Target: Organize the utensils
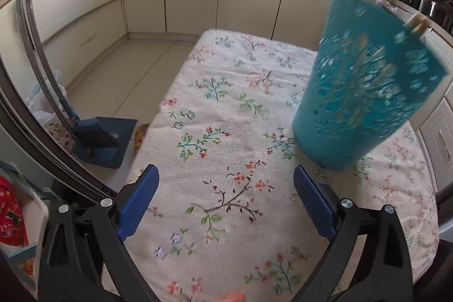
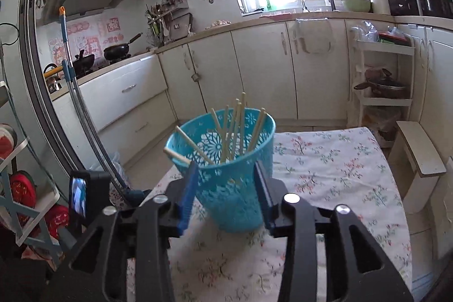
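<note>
Right tool (image 2: 225, 186) squeezes blue basket (image 2: 226, 169) from both sides, over flowery desk (image 2: 325, 174). Only right view shows chopsticks (image 2: 235, 129) poking out top. Left view shows basket (image 1: 365, 92) tilted and blurry at right; left tool (image 1: 225, 203) wide apart, holding nothing.

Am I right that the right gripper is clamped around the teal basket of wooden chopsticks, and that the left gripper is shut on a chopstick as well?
Not quite. The left gripper is open and holds nothing; the left wrist view shows only the floral tablecloth between its fingers. The rest holds: the right gripper is clamped around the teal basket holding wooden chopsticks.
</note>
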